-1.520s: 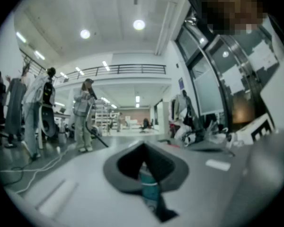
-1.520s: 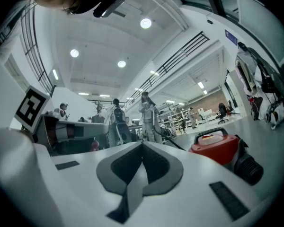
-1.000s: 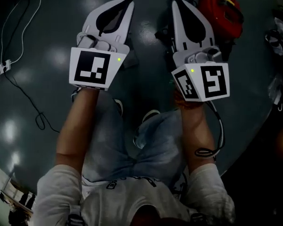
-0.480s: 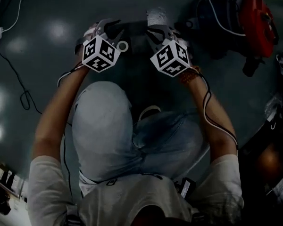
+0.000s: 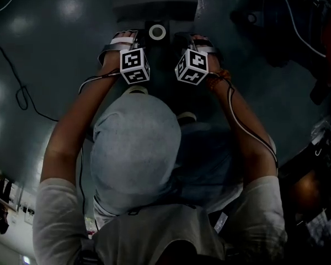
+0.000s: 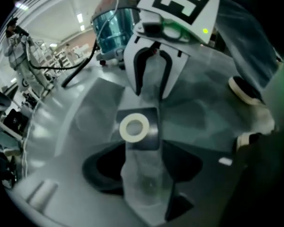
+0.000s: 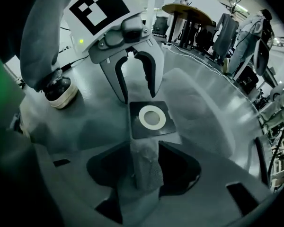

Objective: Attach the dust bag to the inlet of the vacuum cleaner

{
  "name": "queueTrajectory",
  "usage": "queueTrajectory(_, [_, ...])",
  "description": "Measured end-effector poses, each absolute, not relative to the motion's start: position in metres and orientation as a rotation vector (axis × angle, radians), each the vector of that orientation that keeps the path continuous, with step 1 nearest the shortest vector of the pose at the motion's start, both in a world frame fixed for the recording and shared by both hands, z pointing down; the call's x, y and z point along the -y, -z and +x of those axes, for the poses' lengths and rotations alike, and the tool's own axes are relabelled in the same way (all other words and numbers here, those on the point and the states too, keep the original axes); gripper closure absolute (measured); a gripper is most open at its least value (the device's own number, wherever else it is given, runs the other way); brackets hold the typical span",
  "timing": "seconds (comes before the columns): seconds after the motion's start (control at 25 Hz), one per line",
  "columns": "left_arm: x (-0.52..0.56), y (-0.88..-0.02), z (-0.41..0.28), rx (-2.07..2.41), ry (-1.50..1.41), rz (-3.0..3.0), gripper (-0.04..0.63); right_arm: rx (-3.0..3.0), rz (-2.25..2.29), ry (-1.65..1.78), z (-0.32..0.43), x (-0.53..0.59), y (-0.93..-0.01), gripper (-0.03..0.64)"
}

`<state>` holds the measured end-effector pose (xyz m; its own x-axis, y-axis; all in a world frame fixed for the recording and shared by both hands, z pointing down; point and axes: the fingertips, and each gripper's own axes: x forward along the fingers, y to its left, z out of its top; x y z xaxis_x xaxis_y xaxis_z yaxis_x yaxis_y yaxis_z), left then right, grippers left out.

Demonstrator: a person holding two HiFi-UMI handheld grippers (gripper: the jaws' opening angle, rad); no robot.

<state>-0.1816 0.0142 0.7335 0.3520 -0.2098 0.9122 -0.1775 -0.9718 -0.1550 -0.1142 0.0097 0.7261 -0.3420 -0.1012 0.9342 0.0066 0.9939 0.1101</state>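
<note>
The dust bag lies flat on the grey floor. Its dark collar plate with a white ring faces up. My left gripper points steeply down at the plate's left side, and my right gripper at its right side. The two face each other across the plate. In the left gripper view the right gripper shows its two white fingers apart. Both pairs of jaws are opening, with nothing pinched between them. The vacuum cleaner, red and blue, stands apart at the upper right.
A person crouches over the bag, one shoe close beside it. A thin cable trails over the floor at the left. A hose runs from the vacuum's blue canister. A table and standing people are far behind.
Both grippers have come down from in front of the head camera to the floor on either side of the bag's collar. Their jaws were shut and now stand apart. The person has crouched.
</note>
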Motion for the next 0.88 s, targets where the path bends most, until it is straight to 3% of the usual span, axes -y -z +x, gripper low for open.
queueTrajectory(0.2, [-0.027, -0.755, -0.189, -0.320, 1.793, -2.524, 0.360, 1.898, 0.065, 0.121, -0.115, -0.016, -0.743, 0.445])
queueTrajectory(0.24, [-0.027, -0.755, -0.189, -0.324, 1.788, -2.525, 0.381, 1.895, 0.062, 0.123, -0.115, -0.017, -0.745, 0.445])
queueTrajectory(0.28, [-0.027, -0.754, -0.189, -0.330, 1.780, -2.519, 0.471, 1.893, 0.057, 0.126, -0.116, -0.017, -0.746, 0.445])
queueTrajectory(0.36, [-0.024, -0.749, -0.190, -0.343, 1.754, -2.505, 0.516, 1.892, 0.049, 0.146, -0.118, -0.018, -0.746, 0.445])
queueTrajectory(0.76, [0.028, -0.668, -0.188, -0.334, 1.677, -2.675, 0.561, 1.919, 0.241, 0.317, -0.126, 0.040, -0.699, 0.450])
queueTrajectory(0.8, [0.034, -0.656, -0.187, -0.328, 1.677, -2.686, 0.561, 1.931, 0.260, 0.315, -0.125, 0.047, -0.688, 0.516])
queueTrajectory(0.88, [0.047, -0.632, -0.185, -0.316, 1.675, -2.692, 0.562, 1.954, 0.295, 0.315, -0.123, 0.061, -0.664, 0.569])
